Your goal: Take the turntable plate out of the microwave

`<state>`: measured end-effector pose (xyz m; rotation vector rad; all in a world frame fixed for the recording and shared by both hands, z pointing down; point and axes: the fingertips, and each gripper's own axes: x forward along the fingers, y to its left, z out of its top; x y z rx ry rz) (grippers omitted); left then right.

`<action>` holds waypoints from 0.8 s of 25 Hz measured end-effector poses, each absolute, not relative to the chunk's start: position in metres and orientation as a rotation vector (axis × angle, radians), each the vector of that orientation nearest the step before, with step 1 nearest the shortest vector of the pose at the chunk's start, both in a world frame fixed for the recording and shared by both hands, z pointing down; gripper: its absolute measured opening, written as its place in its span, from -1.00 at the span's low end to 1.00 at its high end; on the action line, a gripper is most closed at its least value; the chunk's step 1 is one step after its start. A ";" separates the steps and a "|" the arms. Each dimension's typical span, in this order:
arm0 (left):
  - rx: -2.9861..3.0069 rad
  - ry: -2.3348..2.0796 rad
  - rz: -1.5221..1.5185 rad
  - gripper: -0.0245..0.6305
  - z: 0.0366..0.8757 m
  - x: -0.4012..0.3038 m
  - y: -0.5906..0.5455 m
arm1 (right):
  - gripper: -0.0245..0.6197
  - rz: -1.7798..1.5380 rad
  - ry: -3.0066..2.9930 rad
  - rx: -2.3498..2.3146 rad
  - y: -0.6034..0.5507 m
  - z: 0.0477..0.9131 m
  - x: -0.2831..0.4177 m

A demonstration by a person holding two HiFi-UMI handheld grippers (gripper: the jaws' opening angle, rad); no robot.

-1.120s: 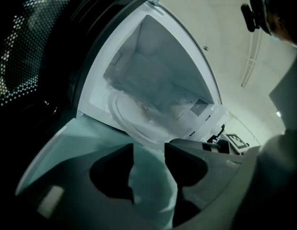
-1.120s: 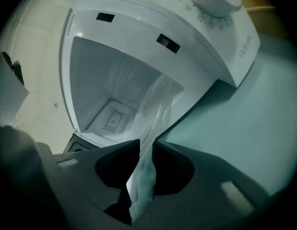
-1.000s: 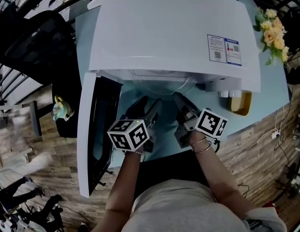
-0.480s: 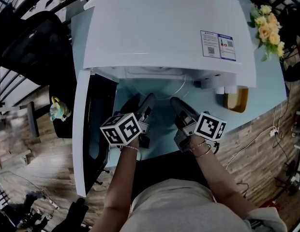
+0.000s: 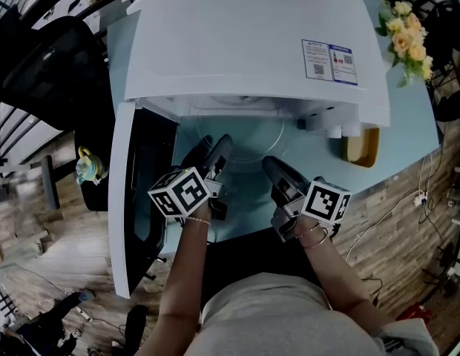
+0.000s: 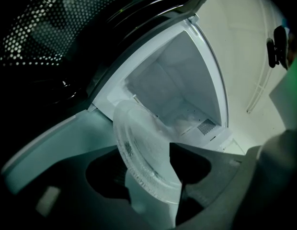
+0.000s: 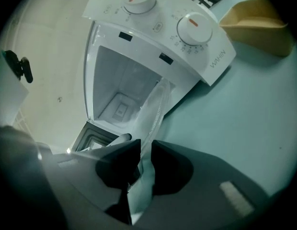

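Observation:
The clear glass turntable plate [image 5: 248, 136] hangs half out of the white microwave [image 5: 252, 43], over the cavity mouth and the table edge. My left gripper [image 5: 215, 150] is shut on its left rim and my right gripper [image 5: 271, 165] is shut on its right rim. In the left gripper view the ribbed plate [image 6: 143, 147] runs tilted between the jaws of the left gripper [image 6: 146, 174], with the empty cavity [image 6: 177, 85] behind. In the right gripper view the plate [image 7: 153, 109] appears edge-on, pinched in the right gripper [image 7: 146, 145].
The microwave door [image 5: 141, 191] stands swung open at the left. A tan container [image 5: 361, 147] sits on the light blue table [image 5: 393, 124] right of the microwave, under its two knobs [image 7: 194, 28]. Yellow flowers [image 5: 404, 32] are at the far right.
Both grippers have drawn back toward me with the plate, and more of it now shows outside the cavity. The left gripper has shifted slightly left.

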<state>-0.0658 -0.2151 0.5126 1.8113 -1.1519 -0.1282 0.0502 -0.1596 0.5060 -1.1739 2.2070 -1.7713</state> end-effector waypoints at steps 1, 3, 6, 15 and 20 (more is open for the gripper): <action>1.818 -1.159 -0.135 -0.13 0.511 -0.067 -0.217 | -0.62 -1.767 2.211 -1.163 -0.158 0.504 0.050; 1.832 -1.171 -0.140 -0.13 0.507 -0.069 -0.219 | -0.62 -1.770 2.207 -1.160 -0.155 0.503 0.050; 1.796 -1.154 -0.168 -0.14 0.510 -0.068 -0.216 | -0.62 -1.763 2.211 -1.144 -0.152 0.500 0.051; 1.725 -1.114 -0.152 -0.26 0.519 -0.064 -0.203 | -0.62 -1.762 2.198 -1.131 -0.141 0.505 0.055; 1.704 -1.080 -0.124 -0.33 0.523 -0.061 -0.194 | -0.63 -1.751 2.217 -1.148 -0.138 0.511 0.060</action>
